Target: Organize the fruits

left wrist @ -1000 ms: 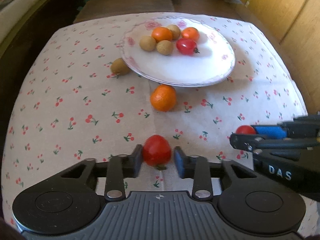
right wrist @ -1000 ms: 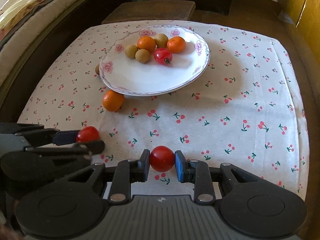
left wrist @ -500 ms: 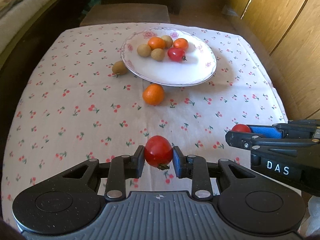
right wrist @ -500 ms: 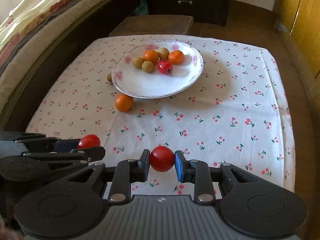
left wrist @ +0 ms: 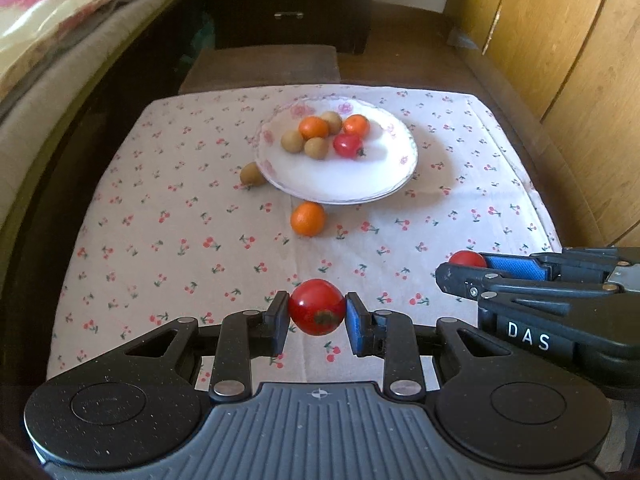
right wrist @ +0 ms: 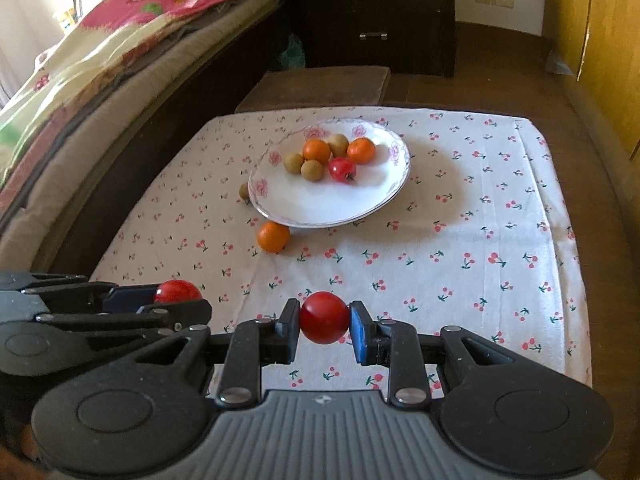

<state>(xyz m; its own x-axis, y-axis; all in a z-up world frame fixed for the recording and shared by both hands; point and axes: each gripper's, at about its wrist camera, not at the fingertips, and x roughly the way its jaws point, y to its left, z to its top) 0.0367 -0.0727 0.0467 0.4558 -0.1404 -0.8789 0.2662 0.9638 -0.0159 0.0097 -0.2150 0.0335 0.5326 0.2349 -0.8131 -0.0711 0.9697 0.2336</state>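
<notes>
While both grippers ride higher above the table than they did a second ago, the cloth has dropped away beneath them and far more of the room now shows. We hold a tomato in each: the left gripper [left wrist: 317, 317] is clenched on a red tomato [left wrist: 317, 307] with its dry calyx scar facing us, and the right gripper [right wrist: 325, 327] pinches a second tomato [right wrist: 324, 317] between its pads. Neither fruit has shifted in its grip over that second. We read this as the lift done and the carry toward the plate [left wrist: 352, 190] about to start.

On the plate sit two small oranges, three tan longan-like fruits and one tomato [left wrist: 347, 145], clustered at the far side; the near half is bare. Off the plate, one orange [left wrist: 307, 219] lies just beside the near rim, and one tan fruit [left wrist: 252, 173] touches or nearly touches the left rim; we cannot tell which.

Materials:
- Tomatoes are glossy, smooth, round, likely soft, so a light squeeze suits them.
- Oranges are matte and dimpled.
- The tan fruits look dull and rough-skinned.
- The plate is shallow glazed white with pink flowers on the rim.
- The tablecloth [right wrist: 500, 240] is thin cotton with a cherry print, faintly creased.
</notes>
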